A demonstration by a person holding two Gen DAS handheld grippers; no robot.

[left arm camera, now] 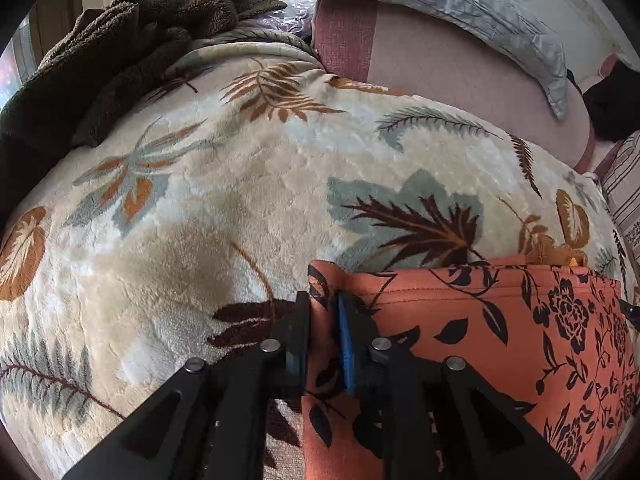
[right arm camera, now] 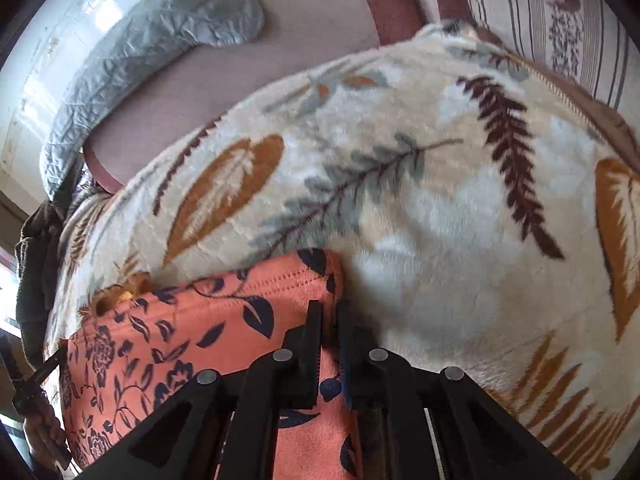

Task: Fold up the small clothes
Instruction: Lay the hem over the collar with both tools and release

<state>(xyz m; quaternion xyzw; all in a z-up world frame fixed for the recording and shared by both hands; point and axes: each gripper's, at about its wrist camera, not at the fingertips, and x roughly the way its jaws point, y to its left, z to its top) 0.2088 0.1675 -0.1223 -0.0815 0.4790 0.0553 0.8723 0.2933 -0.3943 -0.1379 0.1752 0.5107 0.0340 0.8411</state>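
Observation:
An orange garment with a dark floral print (left arm camera: pixel 500 332) lies on a cream fleece blanket with leaf patterns (left arm camera: pixel 240 200). My left gripper (left arm camera: pixel 324 312) is shut on the garment's left corner, and a fold of cloth is pinched between its black fingers. In the right wrist view the same orange garment (right arm camera: pixel 192 332) spreads to the left. My right gripper (right arm camera: pixel 328 320) is shut on its right corner at the stitched hem. The other gripper's tip (right arm camera: pixel 44 368) shows at the far left edge of that view.
A brown fuzzy blanket (left arm camera: pixel 120 48) is piled at the back left. A grey quilted pillow (left arm camera: pixel 440 8) rests on a pink sheet (left arm camera: pixel 460 76). A striped pillow (right arm camera: pixel 540 20) lies at the right. A small mustard cloth piece (right arm camera: pixel 116 292) peeks from behind the garment.

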